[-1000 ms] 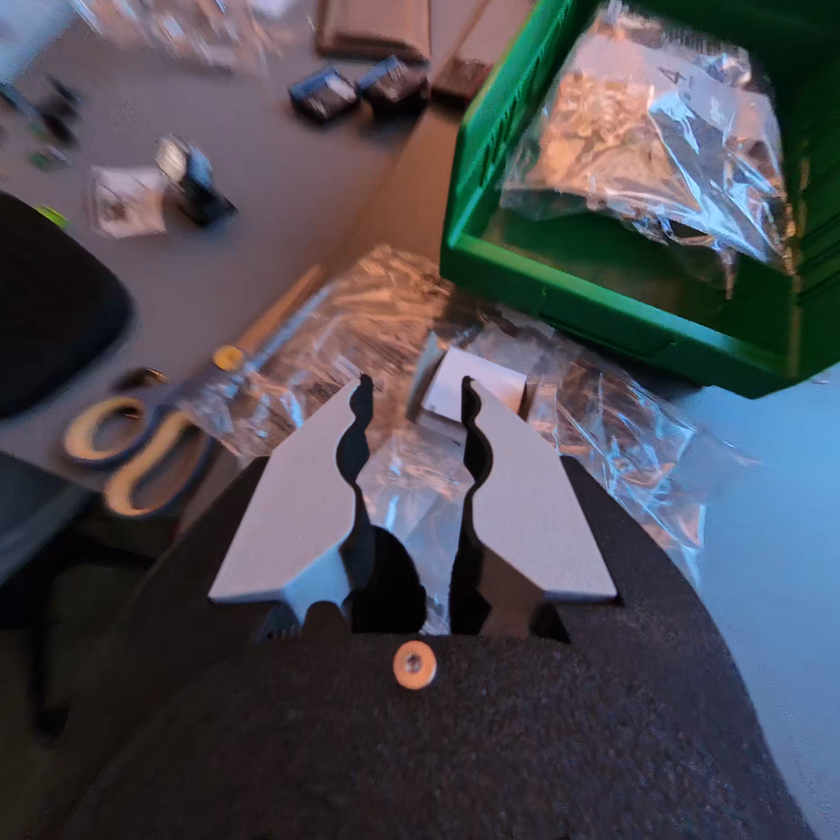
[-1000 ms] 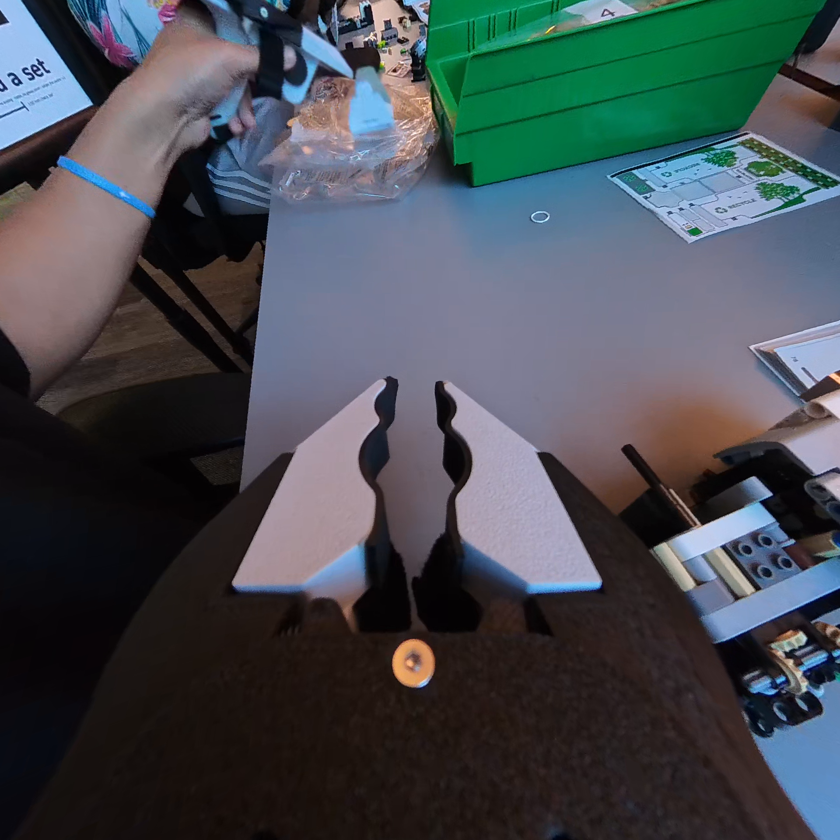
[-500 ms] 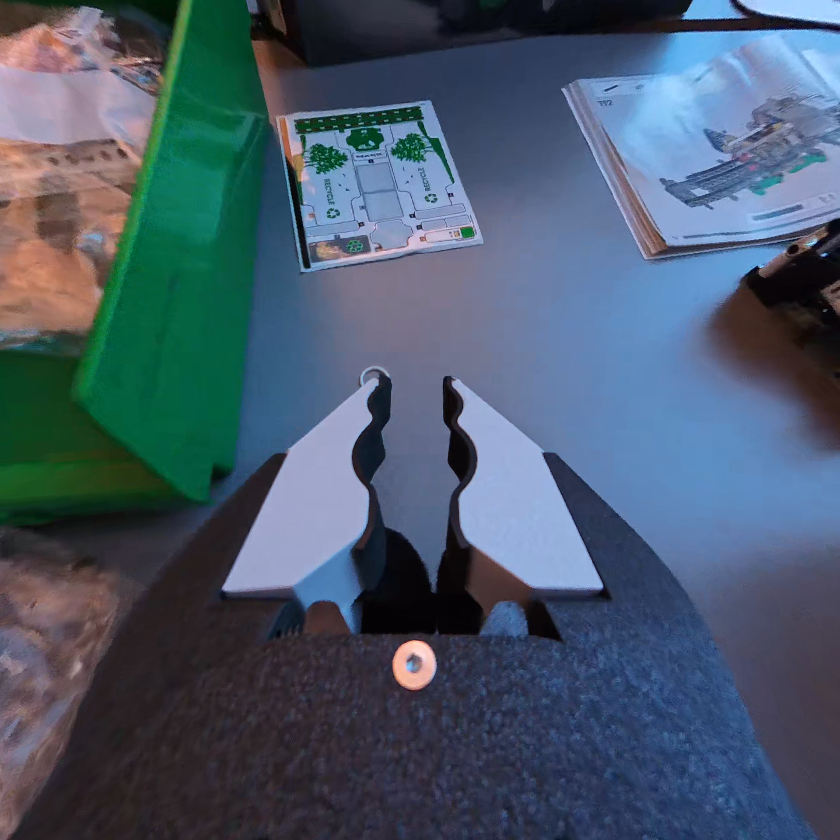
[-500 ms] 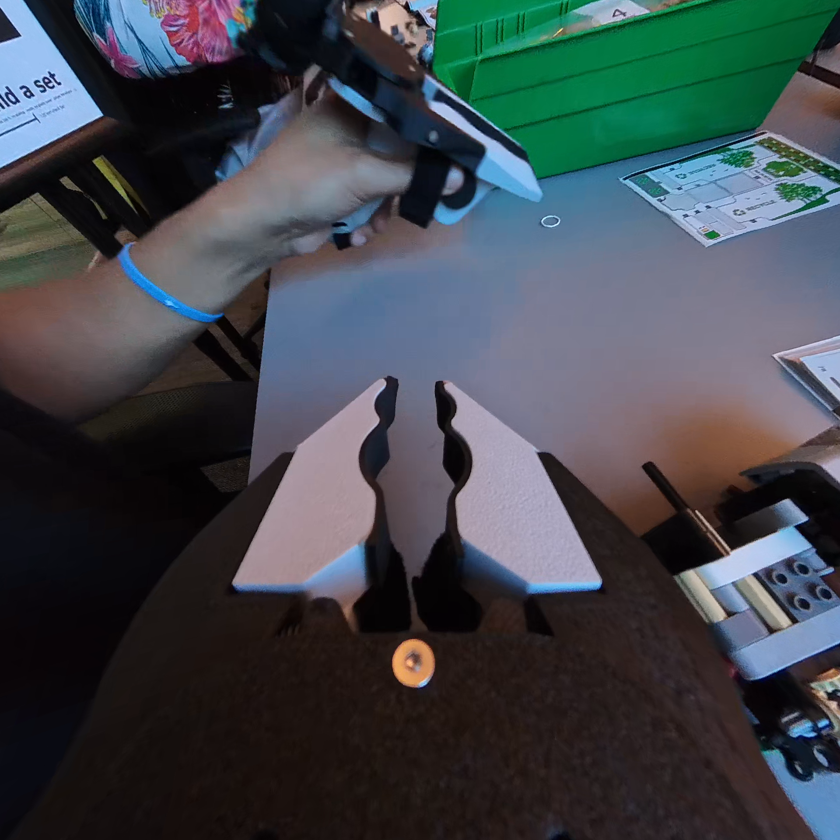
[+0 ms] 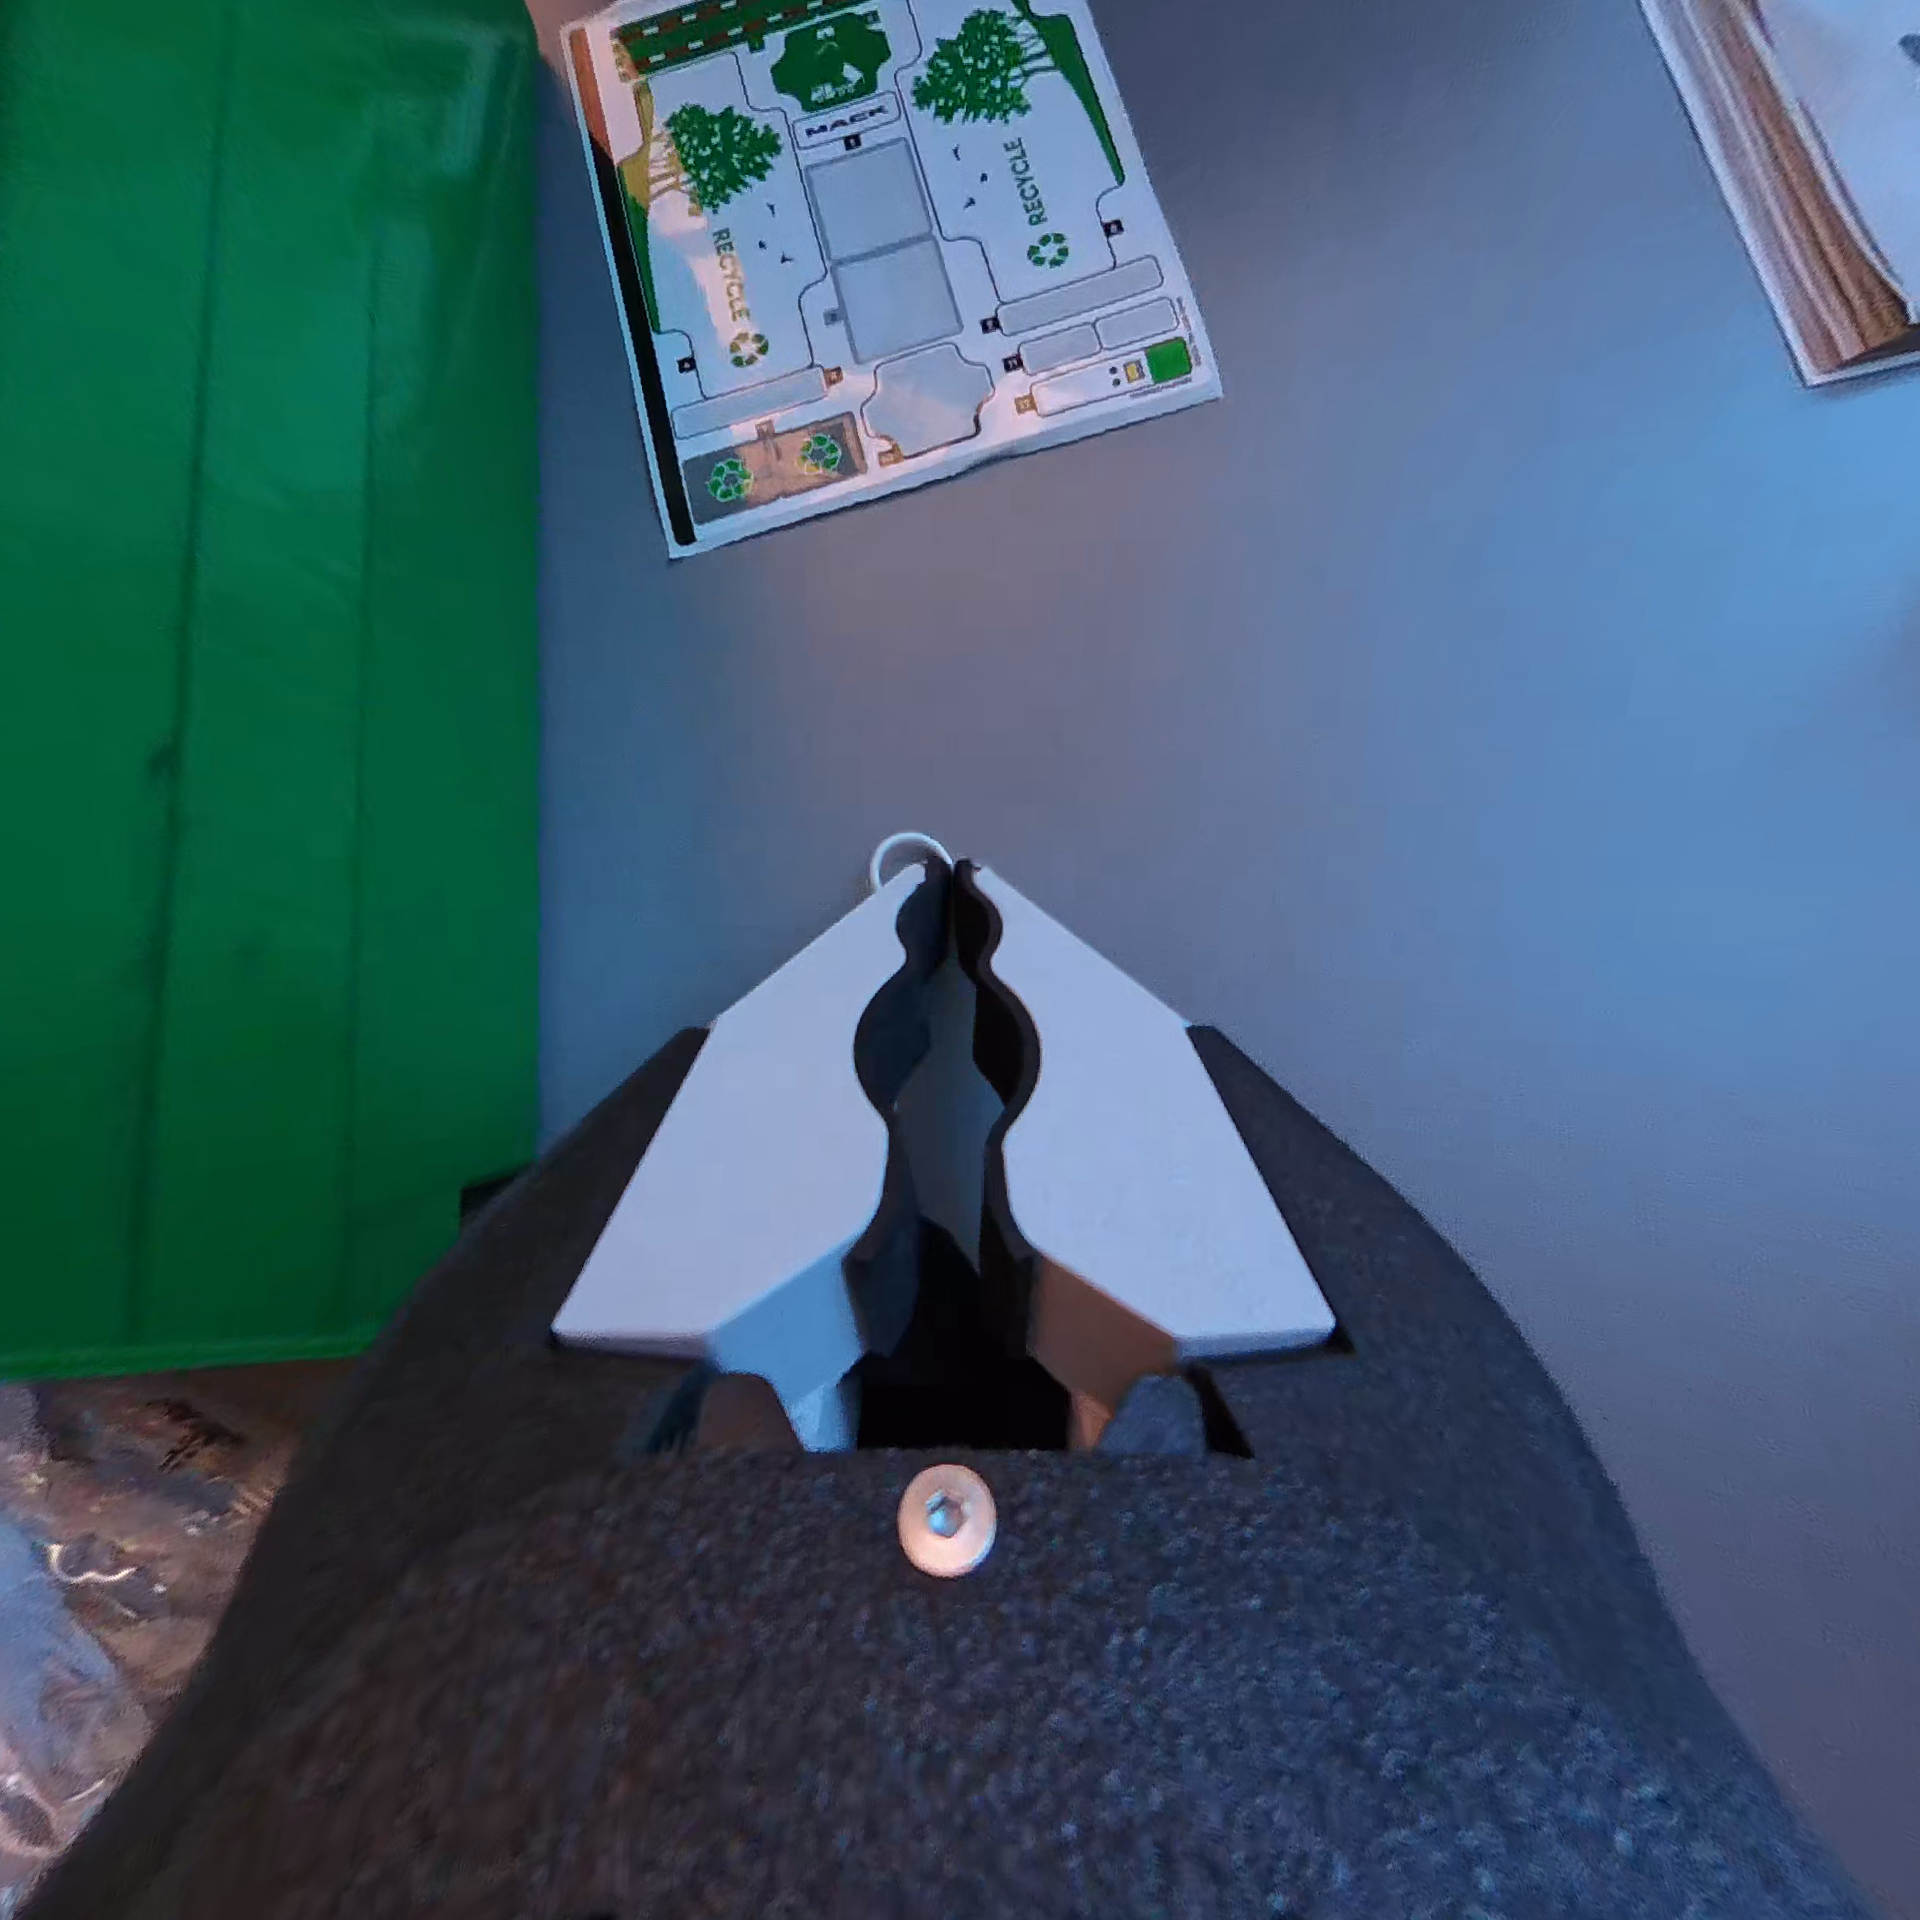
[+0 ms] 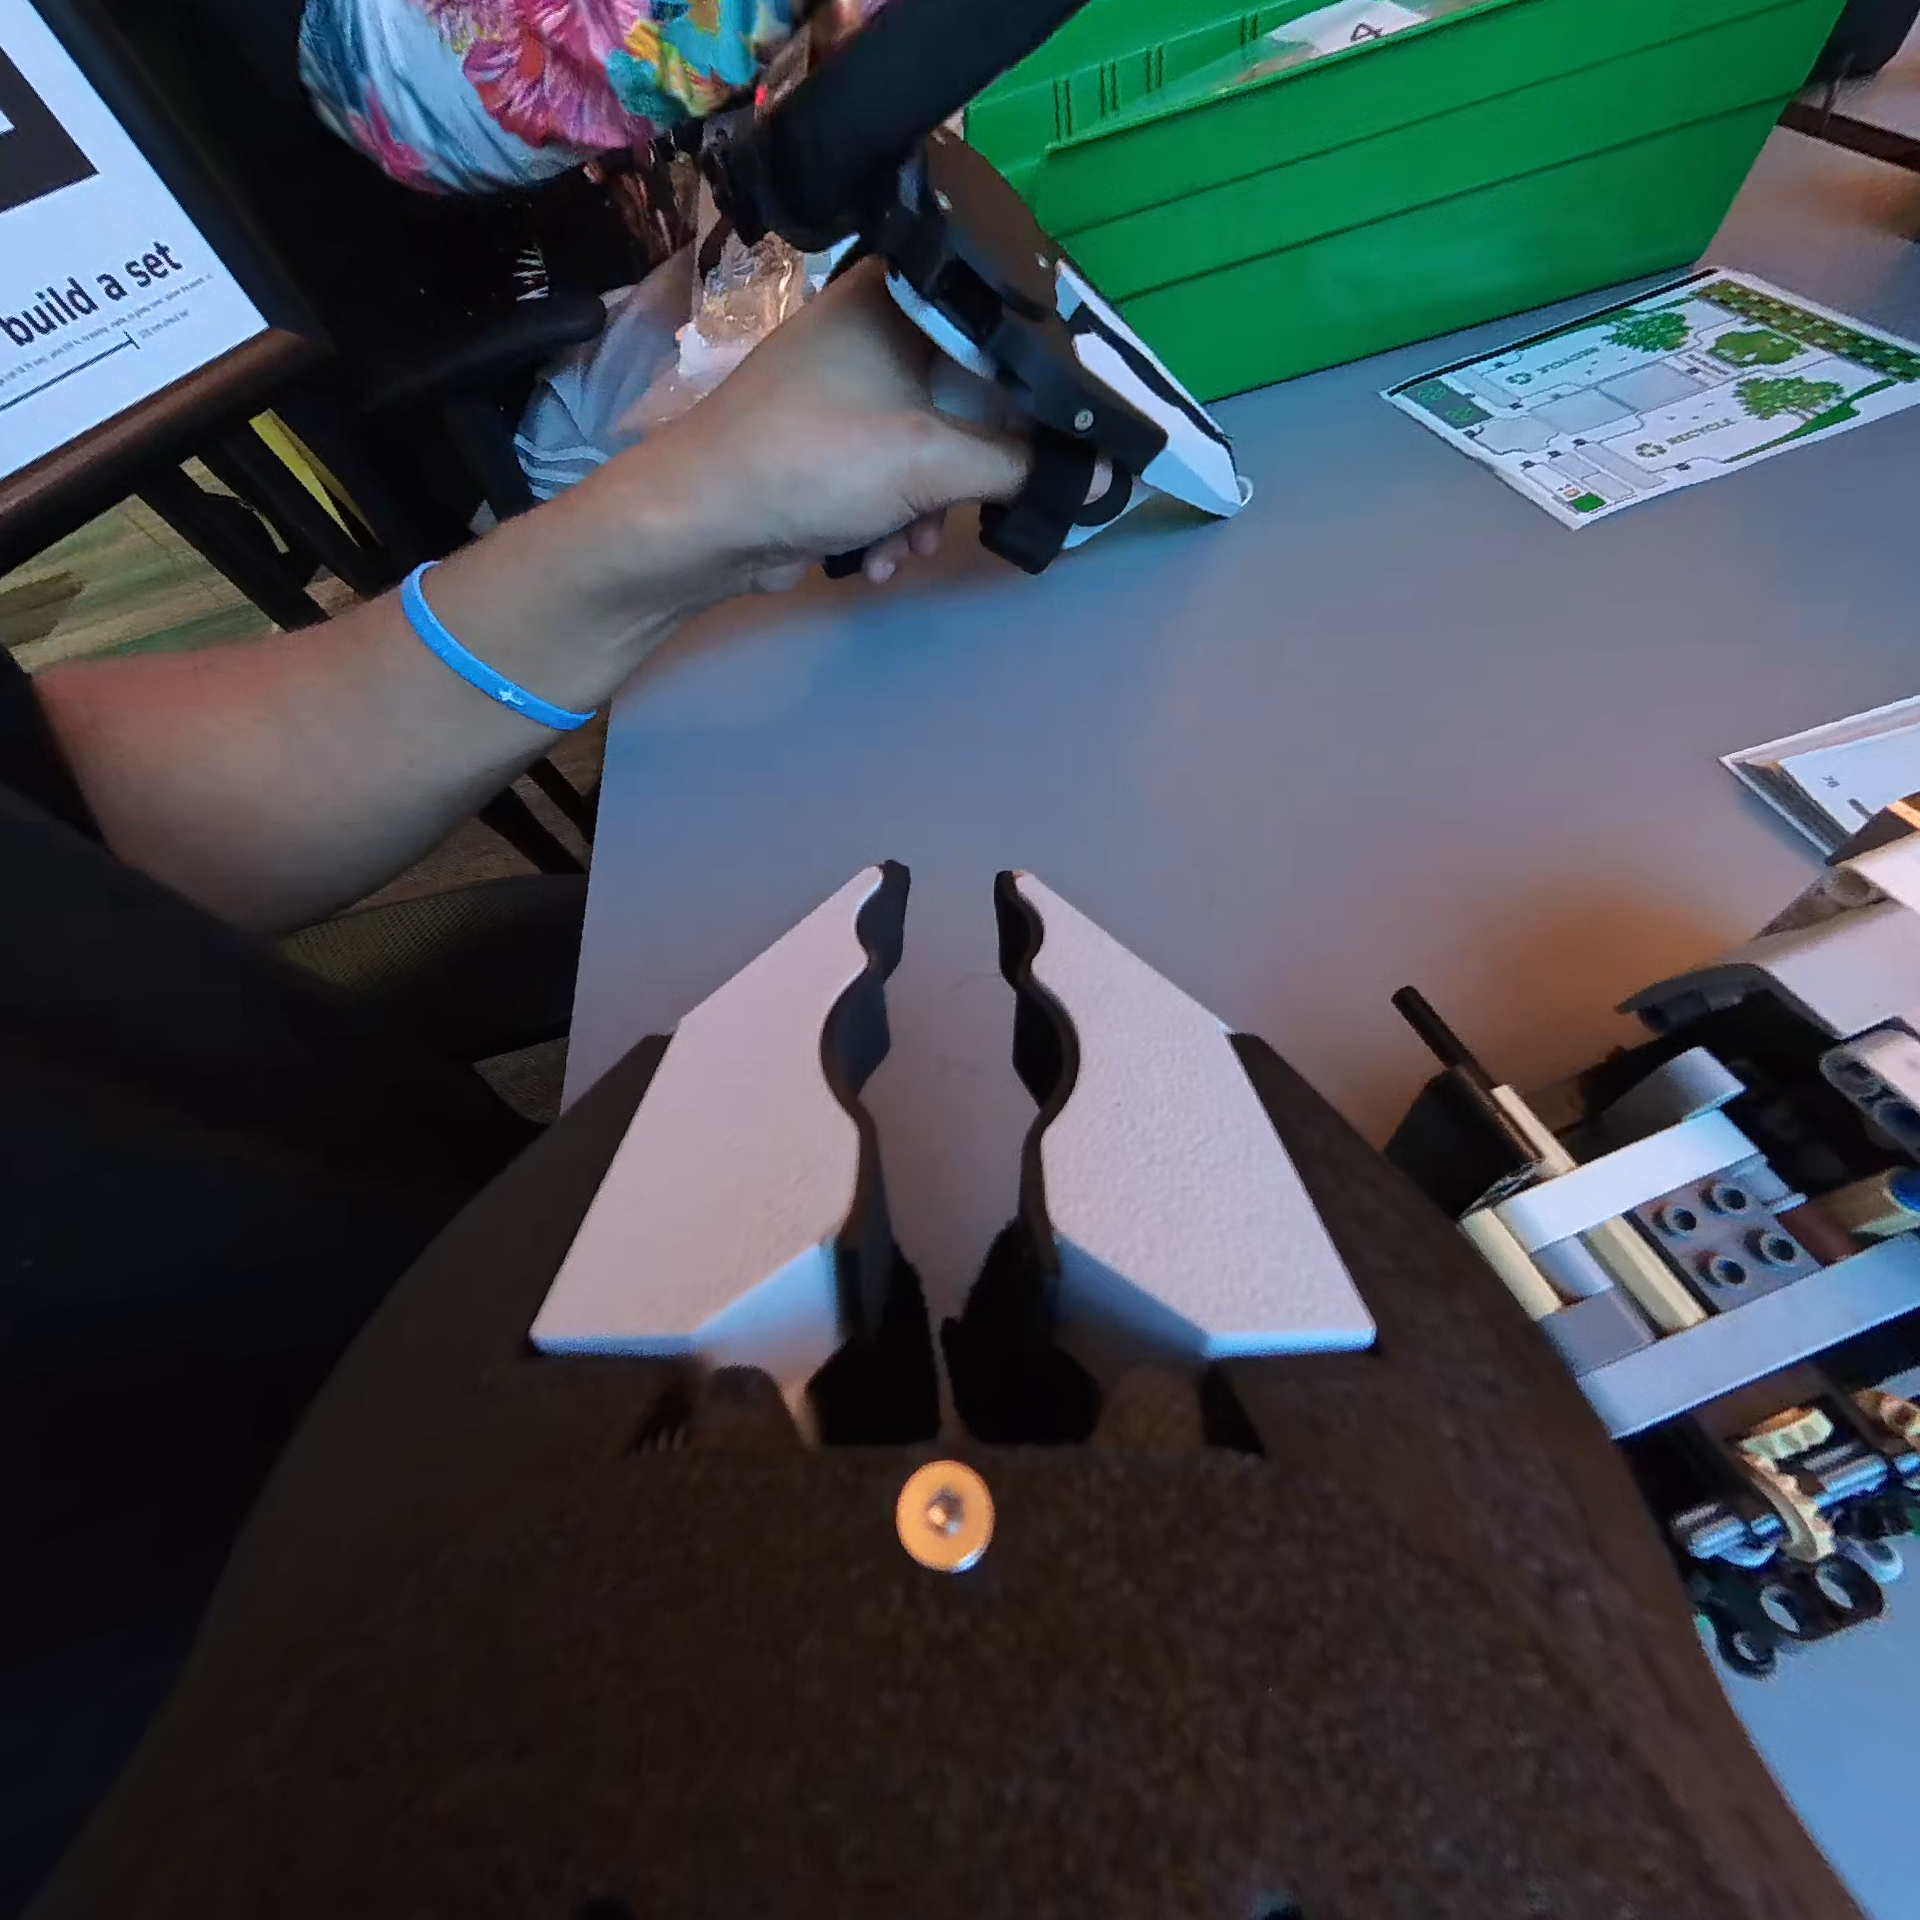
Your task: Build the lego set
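My left gripper [image 5: 948,868] points down at the grey table [image 5: 1351,831] with its tips pinched together on the edge of a small white ring [image 5: 902,847]. In the right wrist view the same gripper [image 6: 1226,488], held in a hand, touches the table by the green bin. My right gripper [image 6: 948,883] is open and empty, hovering low over the table. A partly built grey, black and white lego model [image 6: 1714,1195] stands just right of it.
A green bin [image 5: 260,623] stands close on the left; it also shows in the right wrist view [image 6: 1403,177]. A sticker sheet [image 5: 894,260] lies ahead, an instruction booklet [image 5: 1829,208] far right. A clear plastic bag [image 5: 62,1558] lies at the table's corner. About 25 cm separates my left fingertips from my right.
My left gripper swung from the plastic bags over to the table beside the bin, came down on the white ring and closed. My right gripper stayed open and almost still.
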Action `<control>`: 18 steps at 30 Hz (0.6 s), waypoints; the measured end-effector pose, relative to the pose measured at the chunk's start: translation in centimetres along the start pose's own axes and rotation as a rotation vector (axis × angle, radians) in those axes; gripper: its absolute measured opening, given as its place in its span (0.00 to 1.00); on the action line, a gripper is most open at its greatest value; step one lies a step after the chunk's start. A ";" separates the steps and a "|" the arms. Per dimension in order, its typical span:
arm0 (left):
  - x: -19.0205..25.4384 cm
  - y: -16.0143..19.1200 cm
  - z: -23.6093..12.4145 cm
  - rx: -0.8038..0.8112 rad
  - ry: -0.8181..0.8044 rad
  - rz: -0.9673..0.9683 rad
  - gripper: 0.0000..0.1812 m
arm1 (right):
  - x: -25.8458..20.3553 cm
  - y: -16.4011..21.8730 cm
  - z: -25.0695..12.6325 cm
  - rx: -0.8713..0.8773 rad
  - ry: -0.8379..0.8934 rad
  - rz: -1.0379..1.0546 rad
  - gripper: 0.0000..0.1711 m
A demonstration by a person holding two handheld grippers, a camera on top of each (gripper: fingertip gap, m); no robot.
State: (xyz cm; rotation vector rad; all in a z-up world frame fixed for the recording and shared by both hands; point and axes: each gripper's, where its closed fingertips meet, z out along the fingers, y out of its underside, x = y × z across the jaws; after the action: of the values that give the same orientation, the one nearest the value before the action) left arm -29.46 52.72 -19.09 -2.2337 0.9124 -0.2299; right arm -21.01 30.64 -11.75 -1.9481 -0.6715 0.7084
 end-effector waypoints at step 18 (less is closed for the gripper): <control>-0.9 -1.5 -2.0 0.114 -0.031 0.009 0.03 | 0.5 0.1 -0.1 -0.001 -0.007 -0.010 0.10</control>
State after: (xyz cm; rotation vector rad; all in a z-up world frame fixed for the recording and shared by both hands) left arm -30.09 52.96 -16.57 -2.1221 0.8714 -0.2370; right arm -20.57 30.91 -11.87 -1.9426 -0.6854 0.7099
